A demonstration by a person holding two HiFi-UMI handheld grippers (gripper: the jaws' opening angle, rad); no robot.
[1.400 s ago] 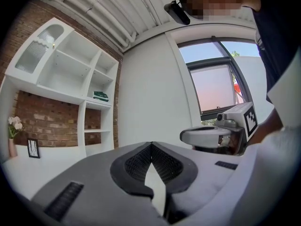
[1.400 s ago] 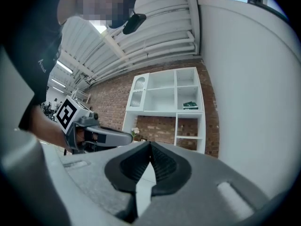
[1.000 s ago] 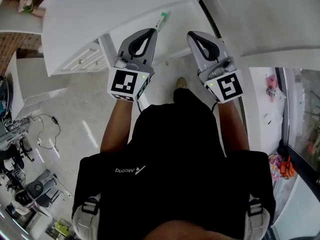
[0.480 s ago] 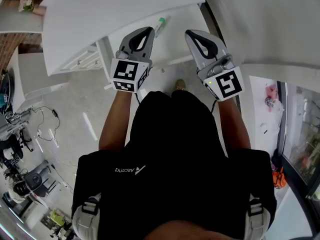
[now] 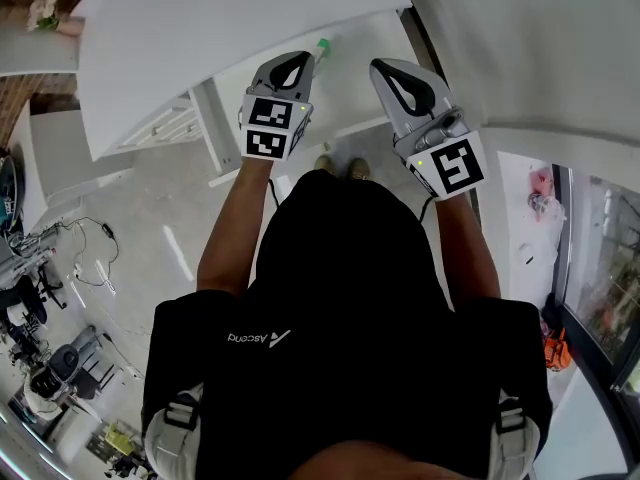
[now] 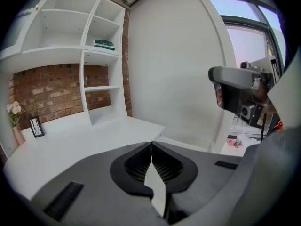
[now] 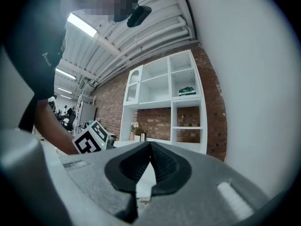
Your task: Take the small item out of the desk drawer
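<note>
Left hand-held gripper: jaws pressed together with nothing between them; I held it up in front of the counter, pointing over it.
Right hand-held gripper: jaws also together and empty, raised beside the left one and a little apart from it.
Small item: a slim pale tube with a green end, lying flat on the white surface just past my left jaw tips. I judged that surface to be the pulled-out drawer below the counter edge.
Handling: it looked light and stiff, probably plastic. Being round, it seemed likely to roll or skid on the smooth white bottom if nudged.
Where to take hold: across the middle of the tube, jaws square to its length. Pinching the green end risked tipping it.
Before that: neither pair of jaws could take it as they stood; one had to be opened first.
Hidden: the lower part of the tube sat behind my left hand-held gripper in the head view, so I could not judge its full length.
Hard to make out: neither gripper view showed the item or the drawer, only the shelves and wall. I could not make out the drawer's walls either.
</note>
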